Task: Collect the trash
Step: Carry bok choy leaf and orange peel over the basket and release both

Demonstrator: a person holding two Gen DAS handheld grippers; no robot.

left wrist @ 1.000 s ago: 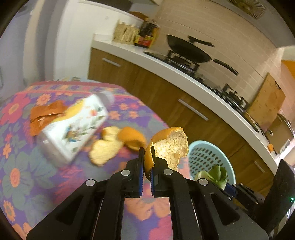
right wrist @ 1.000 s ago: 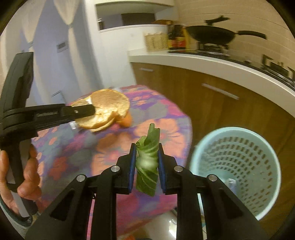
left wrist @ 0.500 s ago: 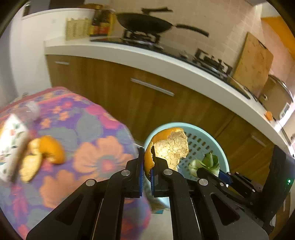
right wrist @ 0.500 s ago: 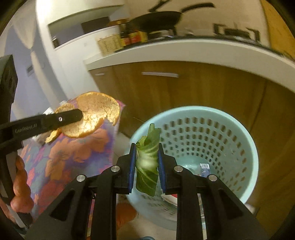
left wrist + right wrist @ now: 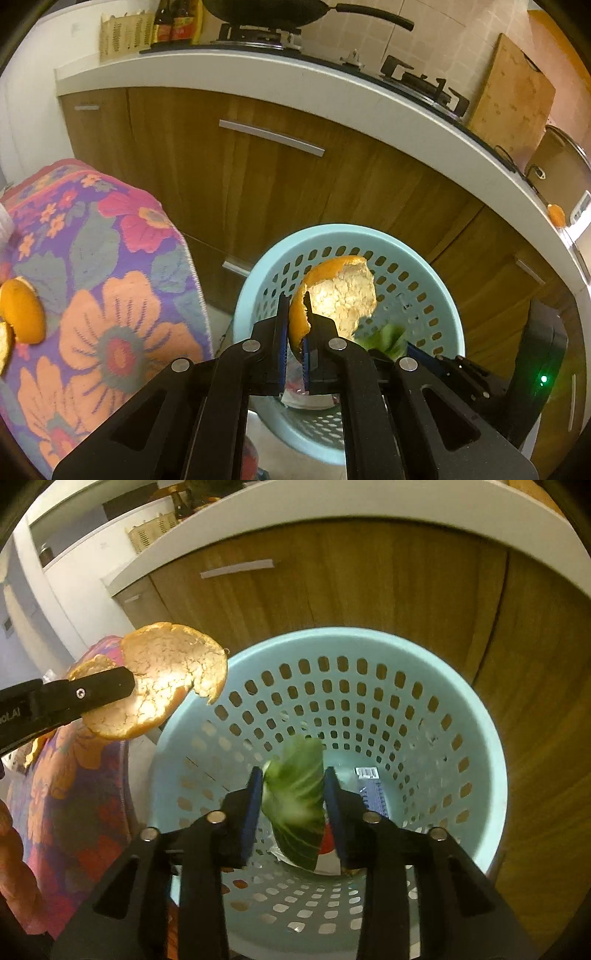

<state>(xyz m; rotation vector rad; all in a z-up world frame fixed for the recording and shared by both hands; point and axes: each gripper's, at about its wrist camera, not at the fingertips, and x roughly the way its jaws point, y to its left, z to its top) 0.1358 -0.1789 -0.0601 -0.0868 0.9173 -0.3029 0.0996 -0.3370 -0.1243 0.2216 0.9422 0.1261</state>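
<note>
Two hand-held grippers over the trash basket, one with orange peel, one letting go of a green leaf

The wooden kitchen cabinets (image 5: 369,177) fill the background beneath a white counter, and the flower-patterned surface (image 5: 92,295) sits just beside the pale blue perforated basket (image 5: 480,760), which stands on the floor with scraps and a wrapper at its bottom. The left hand-held gripper (image 5: 293,354) is clamped together on a large piece of orange peel (image 5: 343,291), held up above the basket's near rim. The right hand-held gripper (image 5: 293,805) is over the basket mouth with its jaws opening; the green leaf (image 5: 295,801) is between them, blurred, and whether the pads touch it I cannot tell. More orange peel (image 5: 20,312) lies on the surface at the left edge
</note>
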